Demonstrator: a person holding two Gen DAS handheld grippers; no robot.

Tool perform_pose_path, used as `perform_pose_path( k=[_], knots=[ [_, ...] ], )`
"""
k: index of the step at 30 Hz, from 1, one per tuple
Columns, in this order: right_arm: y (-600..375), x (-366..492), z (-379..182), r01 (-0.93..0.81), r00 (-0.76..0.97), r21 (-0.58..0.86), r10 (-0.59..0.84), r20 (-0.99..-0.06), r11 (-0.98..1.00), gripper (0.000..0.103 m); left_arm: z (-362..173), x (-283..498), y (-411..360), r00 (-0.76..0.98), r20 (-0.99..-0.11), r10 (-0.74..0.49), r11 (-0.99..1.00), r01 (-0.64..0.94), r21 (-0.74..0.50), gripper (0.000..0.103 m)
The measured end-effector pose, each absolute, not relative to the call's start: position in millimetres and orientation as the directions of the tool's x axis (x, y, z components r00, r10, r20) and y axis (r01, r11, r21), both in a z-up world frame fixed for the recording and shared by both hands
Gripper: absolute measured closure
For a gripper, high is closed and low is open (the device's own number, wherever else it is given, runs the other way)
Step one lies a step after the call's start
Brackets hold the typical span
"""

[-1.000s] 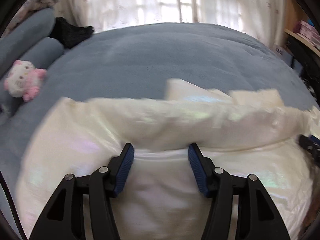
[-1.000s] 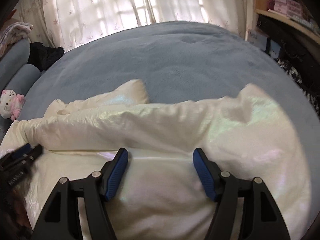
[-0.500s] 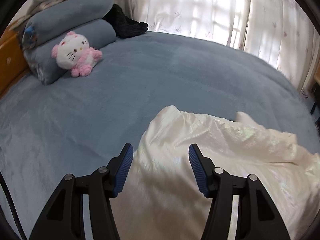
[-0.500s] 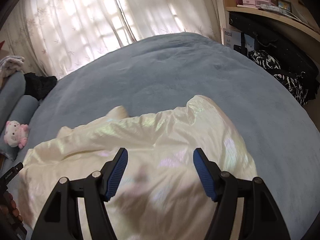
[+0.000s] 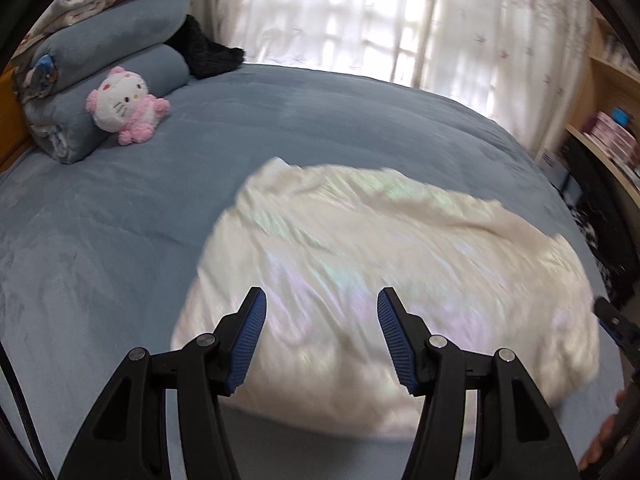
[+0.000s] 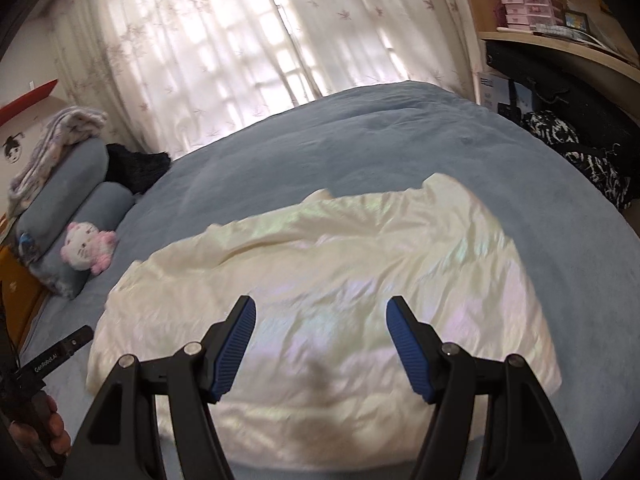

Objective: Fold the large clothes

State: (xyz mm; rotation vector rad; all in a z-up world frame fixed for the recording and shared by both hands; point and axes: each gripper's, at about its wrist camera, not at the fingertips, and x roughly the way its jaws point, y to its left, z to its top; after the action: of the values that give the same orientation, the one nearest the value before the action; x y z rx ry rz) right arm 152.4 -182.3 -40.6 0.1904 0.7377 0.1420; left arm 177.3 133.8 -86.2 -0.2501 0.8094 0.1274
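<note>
Centrally, a shiny cream satin garment lies bunched on the blue-grey plush bed. Left gripper and right gripper hover above it, jaws spread, holding nothing. Pink-and-white plush cat leans on stacked grey pillows.

I am in a home bedroom: blue bed, pillows, plush toy, curtained window.

One readable marking

We read "GenRobot.AI" in white on the black left gripper at the lower left of the right wrist frame; other print is illegible.
</note>
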Motion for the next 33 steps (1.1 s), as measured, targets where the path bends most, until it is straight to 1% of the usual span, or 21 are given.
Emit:
perform_pose_path(
  k=[5,7,11,16,17,19,20,28,33],
  knots=[
    [-166.8,128.5,-44.7,-0.113,0.718,0.234,0.242,-0.653,0.966,0.035,-86.1,152.3,120.2,0.670,-0.740,-0.051,0.963,-0.162,-0.214,0.046],
    [-161.6,119.2,-46.5,-0.130,0.714,0.241,0.260,-0.650,0.962,0.035,-87.3,142.8,115.5,0.661,-0.746,-0.074,0.961,-0.152,-0.230,0.043],
    [-149.9,101.4,-50.5,-0.167,0.709,0.254,0.295,-0.641,0.953,0.035,-92.3,125.7,110.6,0.645,-0.755,-0.122,0.951,-0.140,-0.274,0.041],
    [-137.5,87.6,-59.7,-0.205,0.697,0.246,0.318,-0.643,0.947,0.035,-103.7,113.1,108.9,0.626,-0.765,-0.154,0.946,-0.129,-0.296,0.040],
    [-135.6,86.0,-61.3,-0.210,0.696,0.243,0.319,-0.644,0.947,0.035,-107.7,110.8,110.0,0.623,-0.765,-0.165,0.942,-0.131,-0.310,0.040],
    [-132.0,83.4,-65.5,-0.221,0.693,0.235,0.322,-0.645,0.946,0.035,-117.5,108.7,112.6,0.606,-0.768,-0.206,0.926,-0.132,-0.352,0.033],
    [-130.6,82.2,-67.3,-0.226,0.691,0.232,0.324,-0.646,0.946,0.035,-124.2,108.4,114.6,0.594,-0.769,-0.236,0.913,-0.135,-0.385,0.032],
    [-124.2,90.3,-91.0,-0.223,0.657,0.253,0.337,-0.674,0.941,0.035,-177.2,114.6,127.8,0.545,-0.750,-0.376,0.811,-0.198,-0.551,0.031],
    [-121.6,98.9,-102.9,-0.218,0.639,0.264,0.341,-0.689,0.940,0.035,-210.5,124.9,139.7,0.559,-0.717,-0.415,0.731,-0.264,-0.629,0.031]
  ],
)
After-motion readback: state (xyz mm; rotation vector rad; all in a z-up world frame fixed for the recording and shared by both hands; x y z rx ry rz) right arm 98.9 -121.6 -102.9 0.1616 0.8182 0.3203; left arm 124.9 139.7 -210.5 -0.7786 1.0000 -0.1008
